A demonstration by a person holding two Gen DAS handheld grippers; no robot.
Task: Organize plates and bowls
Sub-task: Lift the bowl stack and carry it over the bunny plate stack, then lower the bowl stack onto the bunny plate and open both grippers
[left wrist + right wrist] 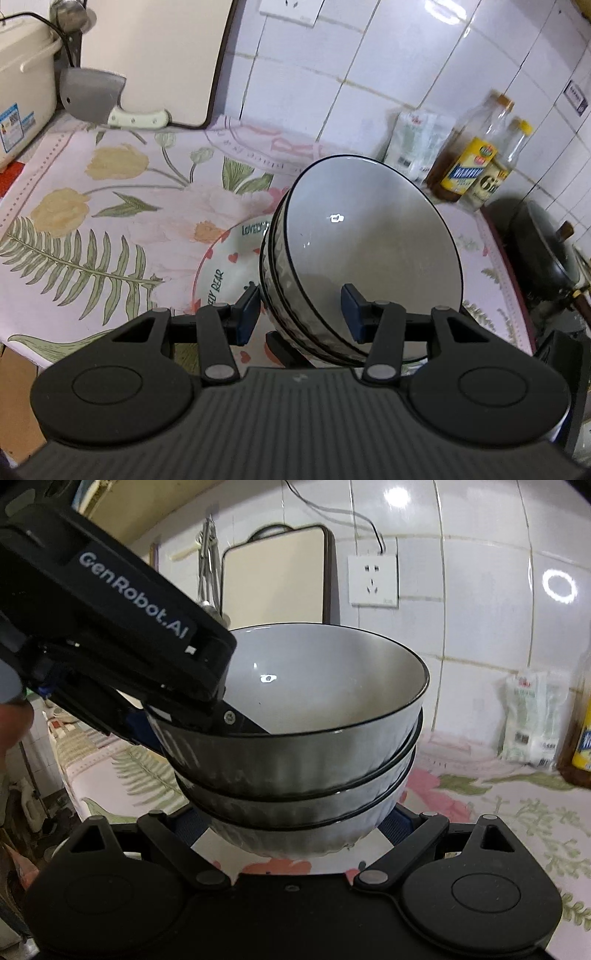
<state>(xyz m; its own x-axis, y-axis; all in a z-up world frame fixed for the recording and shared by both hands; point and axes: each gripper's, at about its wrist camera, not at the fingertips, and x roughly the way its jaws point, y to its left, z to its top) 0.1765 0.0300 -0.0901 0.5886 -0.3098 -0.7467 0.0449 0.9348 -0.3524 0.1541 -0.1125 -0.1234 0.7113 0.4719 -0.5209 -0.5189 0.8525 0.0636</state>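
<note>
Bowls point(362, 254), three nested with dark rims, fill the centre of both views, tilted and lifted off the floral cloth point(92, 192). The left gripper point(299, 314) pinches the stack's wall, one pad inside the top bowl and one outside, likely so all three travel together. The right gripper point(295, 827), at the lower centre of its view, straddles the bottom bowl; whether its fingers press it, I cannot tell. A "Lovely Bear" plate point(225, 273) lies beneath, probably the landing spot.

We read "LOVELY BEAR" on the plate point(225, 269), and "GenRobot.AI" on the left hand-held gripper point(207, 734) — bottle labels point(467, 171) stay unreadable.
</note>
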